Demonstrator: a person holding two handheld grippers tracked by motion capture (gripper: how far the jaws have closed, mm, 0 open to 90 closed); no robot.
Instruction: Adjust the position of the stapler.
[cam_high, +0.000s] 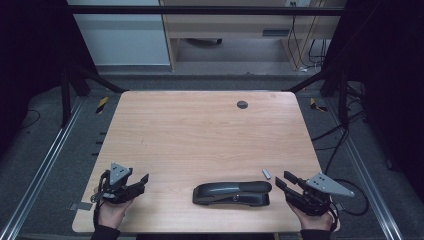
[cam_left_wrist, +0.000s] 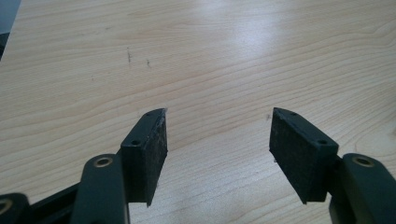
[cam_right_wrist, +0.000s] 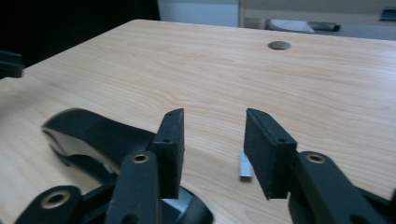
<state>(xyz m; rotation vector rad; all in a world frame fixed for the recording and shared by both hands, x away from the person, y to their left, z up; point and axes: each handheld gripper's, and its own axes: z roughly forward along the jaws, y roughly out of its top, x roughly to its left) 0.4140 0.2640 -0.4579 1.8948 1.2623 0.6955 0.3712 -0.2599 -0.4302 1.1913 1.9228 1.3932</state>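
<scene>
The black stapler, low centre on the tabletop, looks heavy, rigid and slick, best pinched mid-body; both tools, left and right, gape empty.

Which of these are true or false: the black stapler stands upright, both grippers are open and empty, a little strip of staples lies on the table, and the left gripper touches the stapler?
1. The stapler stands upright. False: it lies flat on the table.
2. The left gripper and right gripper are open, with nothing held. True.
3. A small staple strip lies on the table near the right gripper. True.
4. The left gripper touches the stapler. False: it sits well apart from it, over bare wood.
</scene>
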